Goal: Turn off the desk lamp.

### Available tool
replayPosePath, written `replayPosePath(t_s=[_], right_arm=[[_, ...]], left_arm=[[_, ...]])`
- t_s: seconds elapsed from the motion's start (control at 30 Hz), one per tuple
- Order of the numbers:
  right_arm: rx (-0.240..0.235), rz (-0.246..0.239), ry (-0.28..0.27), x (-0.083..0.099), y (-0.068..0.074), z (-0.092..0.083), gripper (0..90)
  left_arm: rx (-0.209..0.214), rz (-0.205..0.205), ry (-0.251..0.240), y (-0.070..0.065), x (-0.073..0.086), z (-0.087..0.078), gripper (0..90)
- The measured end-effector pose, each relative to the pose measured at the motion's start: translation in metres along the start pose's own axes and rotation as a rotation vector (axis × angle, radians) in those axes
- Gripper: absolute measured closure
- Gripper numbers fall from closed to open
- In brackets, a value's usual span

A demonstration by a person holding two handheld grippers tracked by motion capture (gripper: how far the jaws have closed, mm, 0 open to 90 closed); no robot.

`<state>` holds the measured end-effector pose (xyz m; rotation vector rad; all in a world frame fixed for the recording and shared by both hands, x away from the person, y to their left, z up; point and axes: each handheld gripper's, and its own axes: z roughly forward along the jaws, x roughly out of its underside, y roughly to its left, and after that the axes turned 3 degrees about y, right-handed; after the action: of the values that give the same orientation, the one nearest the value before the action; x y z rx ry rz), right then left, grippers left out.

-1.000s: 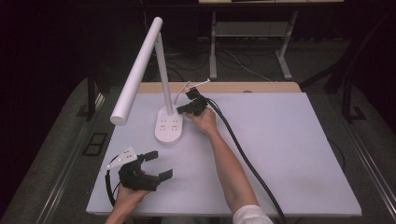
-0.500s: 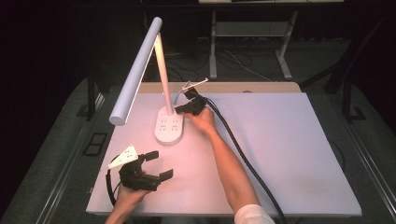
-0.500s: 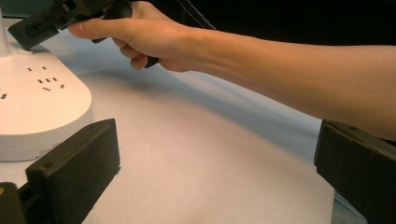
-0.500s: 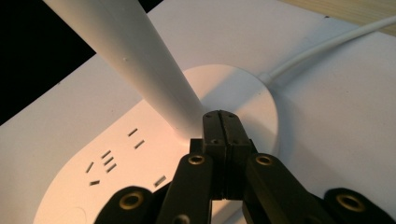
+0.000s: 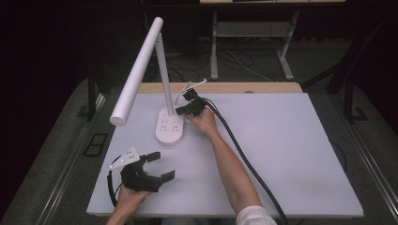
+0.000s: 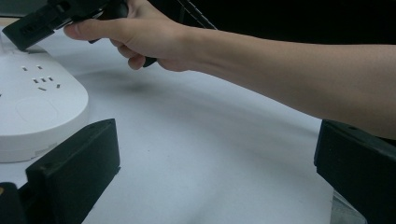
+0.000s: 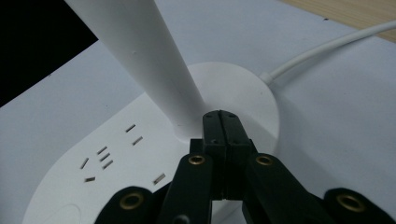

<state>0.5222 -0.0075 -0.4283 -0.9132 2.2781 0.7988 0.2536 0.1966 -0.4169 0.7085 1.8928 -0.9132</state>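
While the right gripper (image 7: 219, 121), its jaws pressed together on nothing, touches the foot of the white desk lamp (image 5: 162, 79) at the table's (image 5: 291, 154) far left, the left gripper (image 5: 157, 165) rests spread near the front edge, the right forearm (image 6: 289, 74) crossing ahead.

A white table top (image 5: 291, 154) is set on a wooden board, of which a strip (image 5: 263, 87) is exposed along the far edge. Grey carpet (image 5: 61, 140) is laid on the floor around it. Beyond the far edge, the metal legs of a second table (image 5: 213, 47) are seen, with loose cables (image 5: 244, 63) between them. The surroundings are left in darkness.
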Motion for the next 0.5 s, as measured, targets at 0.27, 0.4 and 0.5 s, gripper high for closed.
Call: replayPosePath(t_s=[0.27,0.4,0.5], right_arm=[[0.002,0.002,-0.002,-0.0001,0.0008,0.0001,90.0],[-0.007,0.011,-0.008,0.0006,-0.0002,0.0003,90.0],[-0.005,0.004,-0.01,0.001,-0.0002,0.0006,90.0]], left_arm=[[-0.001,0.0,0.0,0.0,-0.0002,0.0,0.0],[-0.002,-0.001,-0.001,0.0,-0.0002,-0.0001,0.0],[-0.004,0.001,0.001,0.0,-0.0004,-0.0001,0.0]])
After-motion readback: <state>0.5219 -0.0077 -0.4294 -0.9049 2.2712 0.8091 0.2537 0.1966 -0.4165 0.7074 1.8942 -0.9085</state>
